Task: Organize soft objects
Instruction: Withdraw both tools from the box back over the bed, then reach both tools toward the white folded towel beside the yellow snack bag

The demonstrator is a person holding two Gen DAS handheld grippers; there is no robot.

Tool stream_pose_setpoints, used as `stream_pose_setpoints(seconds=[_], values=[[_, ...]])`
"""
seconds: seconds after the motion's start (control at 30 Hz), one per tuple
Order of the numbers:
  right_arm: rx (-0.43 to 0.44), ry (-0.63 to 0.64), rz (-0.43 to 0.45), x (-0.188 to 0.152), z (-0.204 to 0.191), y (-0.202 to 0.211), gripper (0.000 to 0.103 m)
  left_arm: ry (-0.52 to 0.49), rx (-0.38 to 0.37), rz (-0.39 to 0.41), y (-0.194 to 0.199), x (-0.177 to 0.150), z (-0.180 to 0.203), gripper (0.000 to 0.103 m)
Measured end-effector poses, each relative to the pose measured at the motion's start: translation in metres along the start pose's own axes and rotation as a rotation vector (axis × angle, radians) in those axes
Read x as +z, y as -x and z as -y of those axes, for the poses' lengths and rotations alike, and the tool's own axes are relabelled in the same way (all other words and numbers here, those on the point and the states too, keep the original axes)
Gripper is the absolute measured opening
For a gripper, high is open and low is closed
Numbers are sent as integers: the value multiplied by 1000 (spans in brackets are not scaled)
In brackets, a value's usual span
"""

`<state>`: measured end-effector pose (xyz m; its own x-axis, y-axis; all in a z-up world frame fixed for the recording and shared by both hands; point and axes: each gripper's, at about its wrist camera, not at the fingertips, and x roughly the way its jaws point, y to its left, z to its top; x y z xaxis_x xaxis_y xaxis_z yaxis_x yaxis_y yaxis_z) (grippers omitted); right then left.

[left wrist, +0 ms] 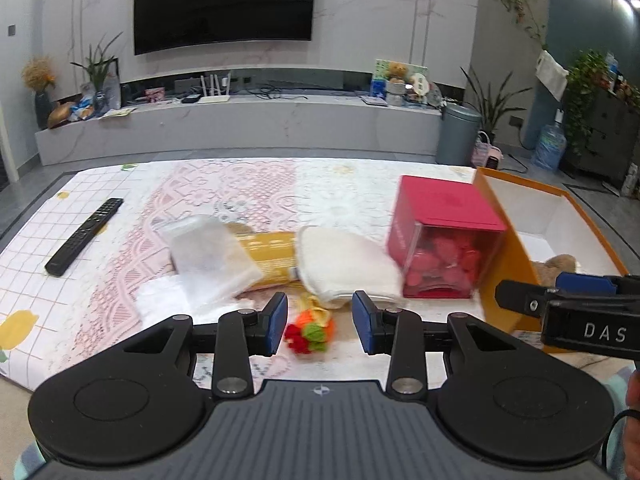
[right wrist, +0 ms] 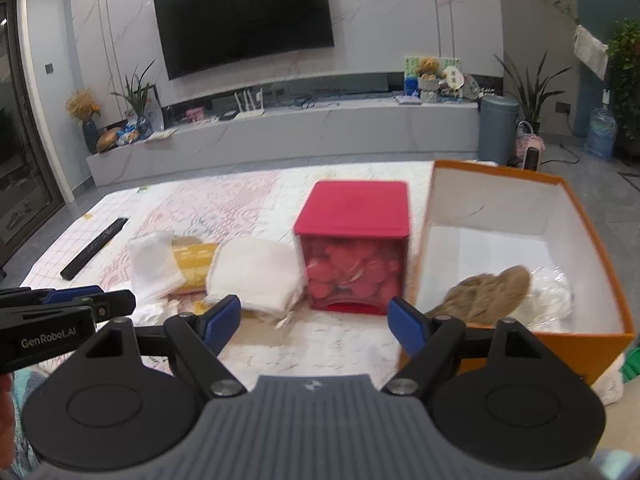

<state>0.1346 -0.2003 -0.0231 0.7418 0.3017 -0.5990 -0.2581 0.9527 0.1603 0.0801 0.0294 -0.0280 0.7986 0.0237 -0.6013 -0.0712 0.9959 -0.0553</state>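
The left tool (left wrist: 319, 322) stands spread wide with nothing in it, and the little knitted toy (left wrist: 310, 330) in red, orange and green lies on the desk (left wrist: 100, 280) right between its blue fingers (left wrist: 277, 322), so I'd lower straight down and pinch the yarn body gently mid-bulk before lifting toward the orange box (right wrist: 592, 292). The right tool (right wrist: 316, 322) is likewise released, near the box where a brown plush toy (right wrist: 486, 294) already rests; beyond lie a folded white cloth (left wrist: 348, 262) and a red box (left wrist: 444, 236).
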Motion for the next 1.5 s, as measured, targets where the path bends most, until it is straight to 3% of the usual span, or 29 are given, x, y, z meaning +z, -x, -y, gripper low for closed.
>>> stream_pose_setpoints(seconds=[0.37, 0.53, 0.6, 0.83, 0.97, 1.17, 1.3, 1.5], values=[[52, 74, -36, -12, -43, -41, 80, 37, 52, -15, -12, -11, -53, 43], [89, 118, -54, -15, -60, -64, 78, 44, 66, -56, -23, -9, -73, 43], [95, 140, -67, -15, -67, -75, 73, 25, 74, -86, -32, -9, -77, 43], [138, 189, -154, -25, -89, -115, 66, 69, 35, -199, -60, -10, -91, 43], [144, 208, -193, -26, -99, -131, 65, 59, 49, -221, -66, -5, -101, 46], [189, 296, -135, -13, -125, -129, 61, -47, 62, -258, -76, 6, -114, 62], [242, 346, -106, 2, -140, -136, 61, -93, 40, -278, -84, 12, -128, 64], [218, 409, -107, 17, -159, -165, 61, 2, -17, -255, -102, 28, -145, 66]])
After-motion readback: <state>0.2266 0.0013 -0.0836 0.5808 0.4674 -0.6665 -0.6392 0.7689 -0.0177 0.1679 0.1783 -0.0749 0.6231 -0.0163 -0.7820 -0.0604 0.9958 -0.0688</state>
